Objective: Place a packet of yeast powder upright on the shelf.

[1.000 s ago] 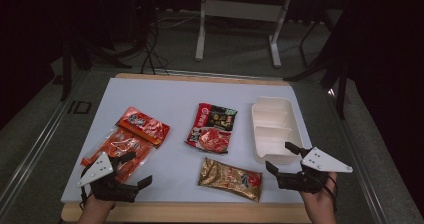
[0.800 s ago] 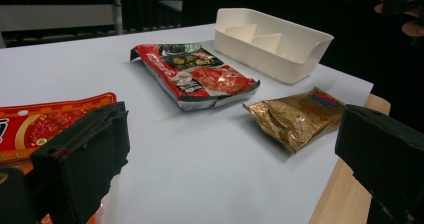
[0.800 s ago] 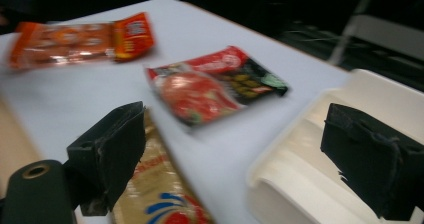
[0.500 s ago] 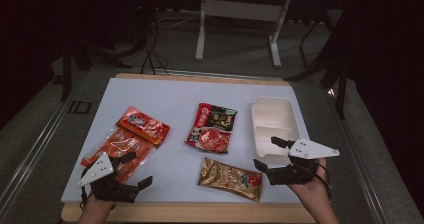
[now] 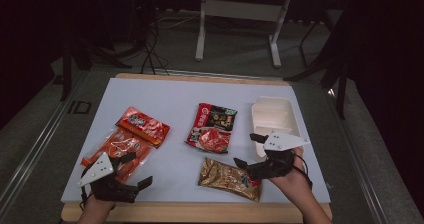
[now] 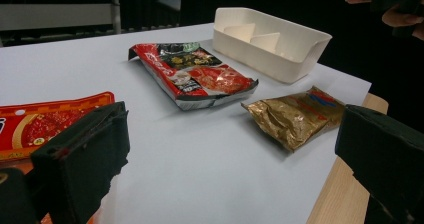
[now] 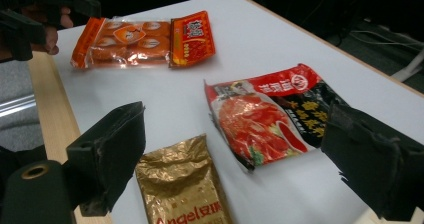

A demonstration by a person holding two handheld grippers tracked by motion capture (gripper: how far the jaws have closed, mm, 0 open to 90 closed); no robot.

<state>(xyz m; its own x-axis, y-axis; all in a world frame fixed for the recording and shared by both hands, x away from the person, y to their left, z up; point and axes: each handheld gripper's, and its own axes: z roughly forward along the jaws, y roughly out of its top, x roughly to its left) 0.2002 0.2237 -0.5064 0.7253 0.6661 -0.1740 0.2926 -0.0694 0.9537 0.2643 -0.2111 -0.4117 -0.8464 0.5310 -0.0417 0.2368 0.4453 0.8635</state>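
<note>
White tabletop [image 5: 175,91]: right gripper [image 5: 248,150] released over gold packet [image 5: 229,178], red-black pouch [image 5: 212,128] & tray [image 5: 272,115] beside

I read "Angel" in red on the gold packet [image 7: 182,189] lying between my jaws; other print is illegible

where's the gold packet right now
In the high view the gold packet lies near the table's front edge, right of centre, just left of the right gripper and below the red-and-black packet.
</note>
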